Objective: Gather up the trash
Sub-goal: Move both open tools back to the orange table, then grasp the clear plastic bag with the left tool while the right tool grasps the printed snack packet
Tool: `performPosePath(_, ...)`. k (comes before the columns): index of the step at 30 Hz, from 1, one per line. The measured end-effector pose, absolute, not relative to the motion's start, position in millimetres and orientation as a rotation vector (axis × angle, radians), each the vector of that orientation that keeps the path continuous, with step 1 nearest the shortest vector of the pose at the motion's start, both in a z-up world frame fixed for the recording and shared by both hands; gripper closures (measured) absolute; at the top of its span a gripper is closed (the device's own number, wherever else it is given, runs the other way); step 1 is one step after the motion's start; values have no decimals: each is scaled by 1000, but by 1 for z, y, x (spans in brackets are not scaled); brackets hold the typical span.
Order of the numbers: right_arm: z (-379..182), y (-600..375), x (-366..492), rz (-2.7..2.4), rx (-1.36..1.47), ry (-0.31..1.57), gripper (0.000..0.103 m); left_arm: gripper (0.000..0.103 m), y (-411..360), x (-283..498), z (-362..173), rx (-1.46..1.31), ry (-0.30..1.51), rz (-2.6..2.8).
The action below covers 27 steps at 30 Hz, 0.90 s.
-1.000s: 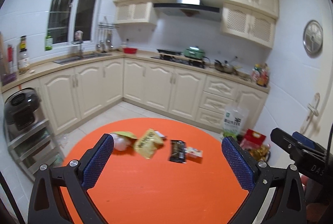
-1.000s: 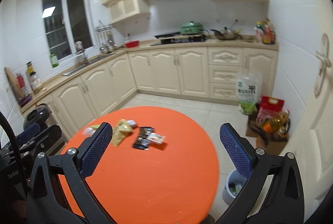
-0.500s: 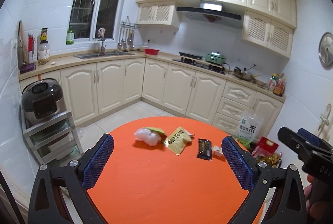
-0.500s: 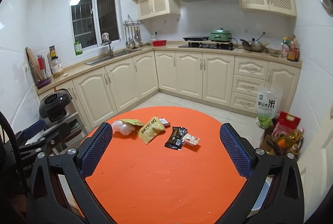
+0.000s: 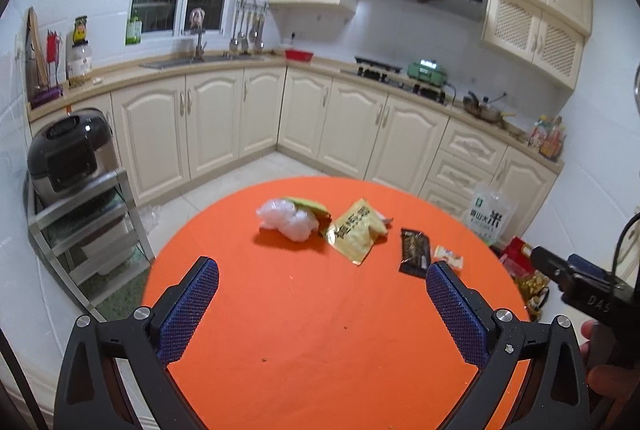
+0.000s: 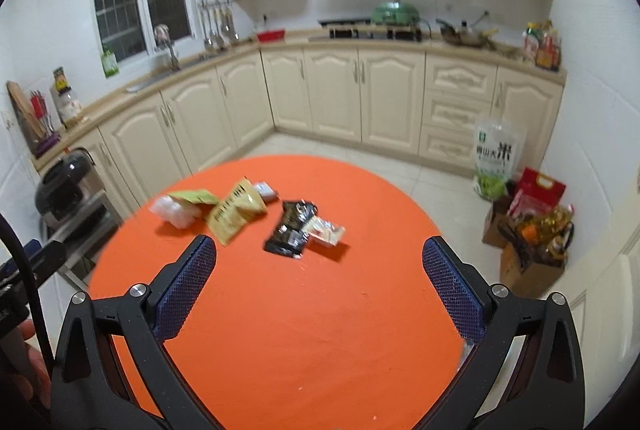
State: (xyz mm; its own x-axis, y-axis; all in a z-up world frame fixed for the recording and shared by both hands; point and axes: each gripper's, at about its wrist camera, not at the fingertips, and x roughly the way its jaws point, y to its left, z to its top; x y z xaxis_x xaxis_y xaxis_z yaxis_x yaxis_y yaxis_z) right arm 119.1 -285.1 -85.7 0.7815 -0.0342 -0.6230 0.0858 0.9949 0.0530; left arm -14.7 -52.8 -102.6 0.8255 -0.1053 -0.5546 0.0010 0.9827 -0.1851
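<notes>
Several pieces of trash lie in a row on the far half of a round orange table [image 5: 320,330] [image 6: 320,330]. From left to right they are a crumpled white plastic wad [image 5: 286,220] [image 6: 176,212] with a green wrapper [image 5: 310,205] [image 6: 194,196], a yellow packet [image 5: 356,230] [image 6: 236,216], a black wrapper [image 5: 414,251] [image 6: 290,232] and a small white wrapper [image 5: 449,256] [image 6: 324,230]. My left gripper [image 5: 322,306] is open and empty above the near table. My right gripper [image 6: 318,288] is open and empty too, with the black wrapper ahead of it.
Cream cabinets and a counter run along the back walls. A rice cooker [image 5: 70,154] sits on a metal rack left of the table. A rice bag [image 6: 494,160], a red bag [image 6: 538,192] and cardboard boxes [image 6: 528,262] stand on the floor at the right.
Both views have swung so the table and trash sit more centred and lower. The trash looks closer to both grippers. Both grippers stay open.
</notes>
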Motion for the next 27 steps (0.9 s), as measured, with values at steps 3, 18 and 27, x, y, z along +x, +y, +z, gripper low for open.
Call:
performPosePath(3,-110,-288,145,-60,58,733,0,1,-53,24,-107,-190,635,-40)
performPosePath(18,-204,-308,247,-54,32,923,22,1,-57,218,-122,-155,826,11)
performPosePath(27,-208,-300,259,-21,4,916,64,1,-71,305,-145,-145,882,42)
